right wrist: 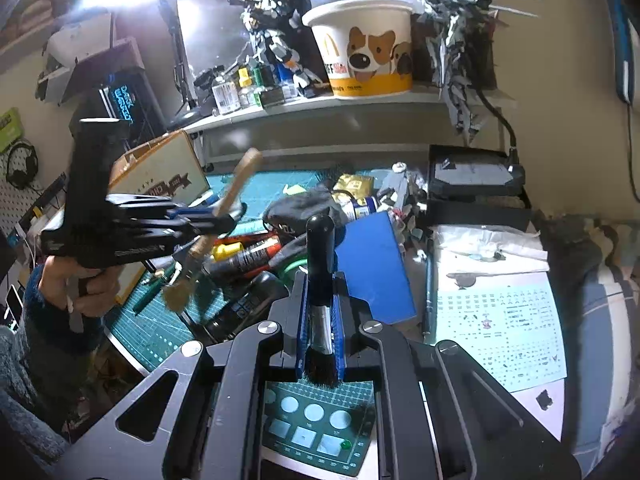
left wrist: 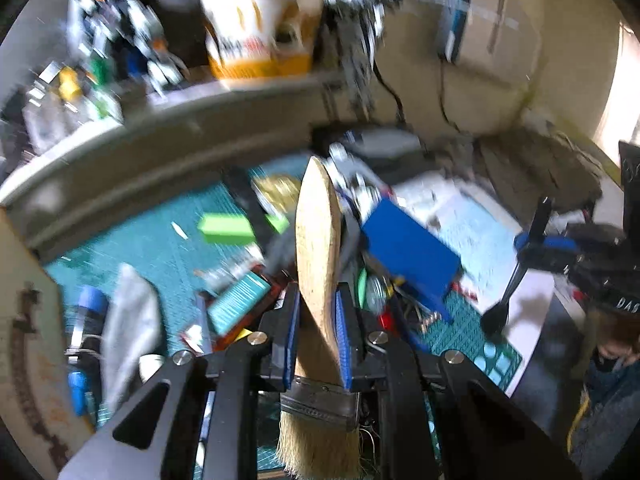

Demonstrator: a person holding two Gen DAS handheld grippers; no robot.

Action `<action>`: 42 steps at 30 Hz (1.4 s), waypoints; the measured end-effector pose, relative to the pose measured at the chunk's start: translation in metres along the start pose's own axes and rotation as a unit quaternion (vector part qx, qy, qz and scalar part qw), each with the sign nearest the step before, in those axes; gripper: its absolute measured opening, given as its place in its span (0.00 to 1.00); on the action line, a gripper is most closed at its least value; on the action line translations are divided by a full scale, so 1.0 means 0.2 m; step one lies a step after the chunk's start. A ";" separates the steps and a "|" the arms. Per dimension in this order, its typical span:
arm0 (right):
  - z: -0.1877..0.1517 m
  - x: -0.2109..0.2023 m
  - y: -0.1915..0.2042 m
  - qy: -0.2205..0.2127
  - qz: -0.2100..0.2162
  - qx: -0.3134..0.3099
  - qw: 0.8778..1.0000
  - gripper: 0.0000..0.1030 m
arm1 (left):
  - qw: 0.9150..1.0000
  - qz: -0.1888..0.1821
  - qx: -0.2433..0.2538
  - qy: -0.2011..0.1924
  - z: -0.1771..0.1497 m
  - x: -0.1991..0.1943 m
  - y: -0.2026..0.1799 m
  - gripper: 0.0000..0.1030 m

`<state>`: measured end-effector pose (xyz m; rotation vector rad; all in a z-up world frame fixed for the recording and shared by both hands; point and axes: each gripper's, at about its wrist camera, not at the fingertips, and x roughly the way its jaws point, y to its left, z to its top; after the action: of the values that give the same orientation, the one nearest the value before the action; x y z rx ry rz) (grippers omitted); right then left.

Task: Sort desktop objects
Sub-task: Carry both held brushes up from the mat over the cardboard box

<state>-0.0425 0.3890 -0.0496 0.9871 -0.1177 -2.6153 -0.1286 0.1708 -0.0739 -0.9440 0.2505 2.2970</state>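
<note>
My left gripper (left wrist: 317, 322) is shut on a wooden-handled paintbrush (left wrist: 318, 240), handle pointing forward, pale bristles toward the camera. It is held in the air above the cluttered green cutting mat (left wrist: 160, 248). In the right wrist view the left gripper (right wrist: 224, 220) shows at the left with the same paintbrush (right wrist: 208, 240) tilted. My right gripper (right wrist: 321, 312) is shut on a black-handled brush (right wrist: 320, 256), dark bristles toward the camera, above the mat's front edge. The right gripper with its black brush (left wrist: 516, 276) also shows at the right of the left wrist view.
A blue box (right wrist: 376, 264) lies mid-mat among tubes, pens and a grey cloth (right wrist: 304, 208). A decal sheet (right wrist: 500, 316) lies at the right. A shelf (right wrist: 320, 108) behind holds a paper bucket (right wrist: 364, 52), model robots and bottles. A cardboard box (right wrist: 160, 176) stands at left.
</note>
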 end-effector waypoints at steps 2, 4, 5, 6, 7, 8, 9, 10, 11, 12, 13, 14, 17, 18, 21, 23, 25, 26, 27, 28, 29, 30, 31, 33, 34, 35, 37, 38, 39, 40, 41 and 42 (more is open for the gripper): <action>0.01 0.00 0.02 -0.003 0.001 -0.001 1.000 0.10 | 0.999 0.028 0.003 -0.035 -0.01 -0.10 -0.03 0.16; 0.01 0.01 0.04 -0.003 0.001 -0.003 1.000 0.10 | 0.997 0.054 0.003 -0.061 -0.01 -0.18 -0.05 0.16; 0.01 0.01 0.05 -0.004 0.001 -0.006 1.000 0.10 | 0.995 0.065 0.001 -0.073 0.00 -0.20 -0.05 0.16; 0.02 0.01 0.07 -0.004 0.000 -0.009 1.000 0.10 | 0.994 0.073 0.000 -0.082 0.01 -0.22 -0.06 0.16; 0.02 0.00 0.08 -0.008 0.000 -0.011 1.000 0.10 | 0.993 0.081 0.001 -0.089 0.01 -0.24 -0.07 0.16; 0.03 -0.01 0.10 -0.011 0.000 -0.013 1.000 0.10 | 0.991 0.091 0.004 -0.096 0.01 -0.27 -0.08 0.16; 0.04 -0.02 0.12 -0.015 -0.001 -0.015 1.000 0.10 | 0.990 0.095 0.007 -0.101 0.02 -0.28 -0.09 0.16; 0.04 -0.03 0.13 -0.021 -0.001 -0.017 1.000 0.10 | 0.989 0.099 0.009 -0.107 0.02 -0.29 -0.10 0.16; 0.05 -0.05 0.15 -0.027 -0.001 -0.019 0.999 0.10 | 0.988 0.103 0.010 -0.115 0.02 -0.32 -0.11 0.16; 0.06 -0.07 0.17 -0.033 -0.002 -0.021 0.999 0.10 | 0.987 0.107 0.012 -0.121 0.03 -0.34 -0.12 0.16; 0.07 -0.09 0.18 -0.039 -0.002 -0.023 0.999 0.10 | 0.986 0.112 0.014 -0.127 0.03 -0.36 -0.13 0.16; 0.08 -0.11 0.20 -0.049 -0.004 -0.025 0.998 0.10 | 0.984 0.115 0.015 -0.134 0.03 -0.38 -0.13 0.16; 0.11 -0.17 0.27 -0.073 -0.009 -0.029 0.997 0.10 | 0.980 0.124 0.011 -0.158 0.04 -0.47 -0.14 0.16; 0.12 -0.19 0.29 -0.083 -0.014 -0.031 0.996 0.10 | 0.978 0.128 0.009 -0.167 0.04 -0.51 -0.14 0.16; 0.15 -0.25 0.38 -0.111 -0.030 -0.040 0.993 0.10 | 0.972 0.138 0.001 -0.189 0.03 -0.60 -0.14 0.16; 0.16 -0.28 0.43 -0.125 -0.039 -0.045 0.990 0.10 | 0.970 0.143 -0.006 -0.197 0.02 -0.65 -0.13 0.16; 0.18 -0.30 0.47 -0.139 -0.052 -0.051 0.988 0.10 | 0.968 0.153 -0.015 -0.200 0.01 -0.70 -0.12 0.16; 0.18 -0.31 0.50 -0.147 -0.058 -0.053 0.986 0.10 | 0.966 0.158 -0.019 -0.201 0.00 -0.72 -0.11 0.16; 0.19 -0.33 0.52 -0.158 -0.060 -0.054 0.984 0.10 | 0.965 0.162 -0.022 -0.205 0.00 -0.74 -0.11 0.16; 0.19 -0.35 0.55 -0.168 -0.062 -0.055 0.982 0.10 | 0.963 0.165 -0.026 -0.211 -0.01 -0.77 -0.10 0.16; 0.20 -0.37 0.57 -0.178 -0.063 -0.055 0.980 0.10 | 0.961 0.167 -0.030 -0.219 -0.01 -0.80 -0.09 0.16; 0.21 -0.39 0.60 -0.189 -0.064 -0.059 0.978 0.10 | 0.958 0.170 -0.033 -0.227 -0.02 -0.83 -0.08 0.16; 0.21 -0.41 0.63 -0.199 -0.064 -0.062 0.976 0.10 | 0.956 0.173 -0.035 -0.236 -0.02 -0.86 -0.08 0.16; 0.22 -0.43 0.68 -0.211 -0.065 -0.073 0.973 0.10 | 0.950 0.180 -0.040 -0.251 -0.03 -0.93 -0.07 0.16; 0.22 -0.43 0.71 -0.215 -0.065 -0.078 0.971 0.10 | 0.948 0.186 -0.041 -0.255 -0.04 -0.95 -0.06 0.16; 0.23 -0.43 0.72 -0.214 -0.062 -0.082 0.971 0.10 | 0.946 0.192 -0.042 -0.259 -0.05 -0.98 -0.06 0.16; 0.24 -0.41 0.75 -0.209 -0.042 -0.083 0.973 0.10 | 0.943 0.200 -0.048 -0.262 -0.06 -1.02 -0.04 0.16; 0.25 -0.41 0.76 -0.211 -0.037 -0.083 0.973 0.10 | 0.942 0.203 -0.052 -0.261 -0.07 -1.04 -0.03 0.16; 0.26 -0.40 0.78 -0.208 -0.034 -0.086 0.974 0.10 | 0.942 0.206 -0.054 -0.258 -0.07 -1.04 -0.02 0.16; 0.26 -0.39 0.79 -0.207 -0.032 -0.088 0.974 0.10 | 0.942 0.209 -0.056 -0.255 -0.08 -1.05 0.00 0.16; 0.27 -0.38 0.80 -0.206 -0.029 -0.090 0.974 0.10 | 0.942 0.213 -0.059 -0.254 -0.08 -1.06 0.01 0.16; 0.27 -0.37 0.81 -0.205 -0.026 -0.093 0.974 0.10 | 0.941 0.216 -0.062 -0.252 -0.09 -1.07 0.02 0.16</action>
<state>0.0192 0.2597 0.0693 0.3844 0.0532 -2.7796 -0.0060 0.0563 0.0588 -0.3425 0.0969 2.8956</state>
